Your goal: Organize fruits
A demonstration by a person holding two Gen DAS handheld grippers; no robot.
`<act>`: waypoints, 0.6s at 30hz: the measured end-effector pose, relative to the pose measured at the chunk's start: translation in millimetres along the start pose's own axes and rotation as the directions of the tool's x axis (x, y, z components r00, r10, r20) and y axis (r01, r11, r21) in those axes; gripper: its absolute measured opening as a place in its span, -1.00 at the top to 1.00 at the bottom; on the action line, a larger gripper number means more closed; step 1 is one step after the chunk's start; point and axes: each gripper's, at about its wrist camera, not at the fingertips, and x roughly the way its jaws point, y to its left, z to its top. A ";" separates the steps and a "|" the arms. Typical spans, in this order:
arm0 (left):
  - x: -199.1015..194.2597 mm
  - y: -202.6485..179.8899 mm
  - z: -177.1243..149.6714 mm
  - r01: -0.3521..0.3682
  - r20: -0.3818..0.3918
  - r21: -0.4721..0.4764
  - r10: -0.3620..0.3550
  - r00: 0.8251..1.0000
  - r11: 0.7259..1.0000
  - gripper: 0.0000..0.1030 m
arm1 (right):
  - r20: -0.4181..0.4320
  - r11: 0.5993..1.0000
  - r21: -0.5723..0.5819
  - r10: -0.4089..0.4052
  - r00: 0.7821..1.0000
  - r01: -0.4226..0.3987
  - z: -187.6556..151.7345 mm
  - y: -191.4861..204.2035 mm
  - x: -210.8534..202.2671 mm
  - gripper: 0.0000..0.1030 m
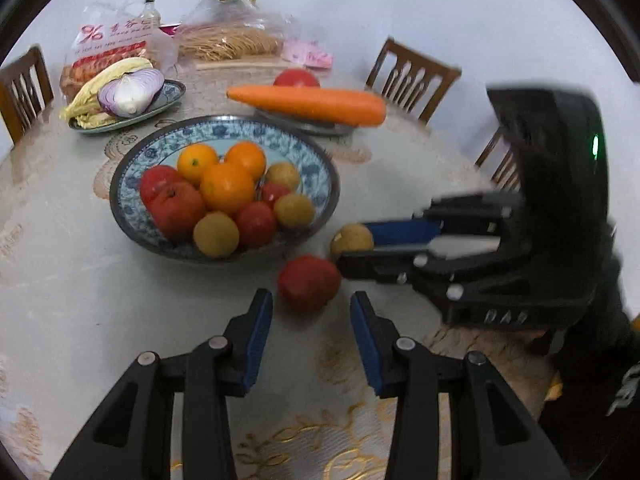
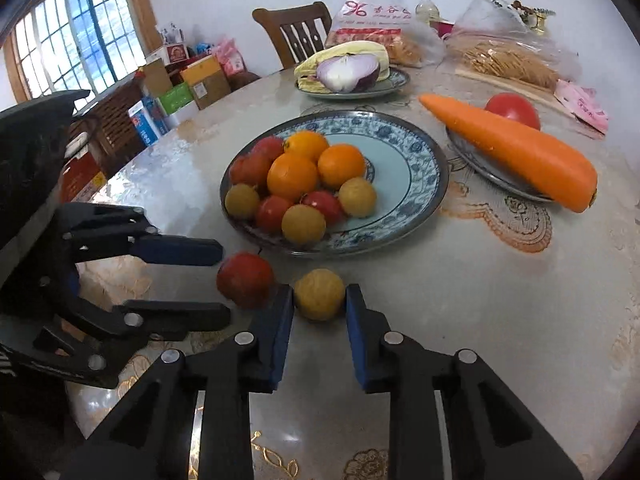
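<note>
Blurring softens the red tomato (image 1: 309, 281) lying just ahead of the spread left gripper (image 1: 311, 305), at 12 o'clock, untouched. Right gripper (image 2: 319, 305) pinches the yellow fruit (image 2: 319, 293), probably in contact both sides. Blue-patterned bowl (image 2: 416, 152) at 12 o'clock holds oranges (image 2: 292, 176), tomatoes, yellow fruits.

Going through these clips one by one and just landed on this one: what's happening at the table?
A person with a gripper in each hand is sorting fruit on a round table. The right gripper has its jaws shut on a small yellow fruit lying on the tablecloth just outside the blue patterned bowl. The left gripper is open, its jaws on either side of a red fruit that rests on the table, not yet gripped. The bowl already holds oranges, red and yellow fruits.
</note>
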 end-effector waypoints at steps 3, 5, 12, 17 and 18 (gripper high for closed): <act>1.1 2.7 1.7 0.012 0.001 -0.045 -0.012 1.000 0.999 0.18 | 0.027 1.000 0.019 -0.001 1.000 0.001 -3.1 -5.1 -7.3 0.48; 0.9 3.5 2.2 0.004 0.005 -0.072 -0.004 1.000 0.997 0.21 | 0.044 0.999 0.032 -0.002 0.999 0.000 -6.1 -7.1 -15.3 0.48; -0.9 -0.4 -0.5 -0.021 0.005 -0.082 0.021 1.000 0.996 0.34 | 0.007 0.999 0.016 -0.044 0.999 0.044 -18.7 -0.1 -33.6 0.47; -3.7 -12.3 -8.7 -0.020 -0.005 -0.044 0.020 1.000 0.999 0.34 | 0.002 0.998 0.010 -0.067 0.998 0.067 -37.1 10.5 -48.1 0.47; -5.0 -15.4 -11.4 -0.019 -0.007 -0.036 0.019 1.000 0.999 0.34 | -0.002 0.997 0.011 -0.071 0.997 0.071 -41.6 12.8 -49.8 0.47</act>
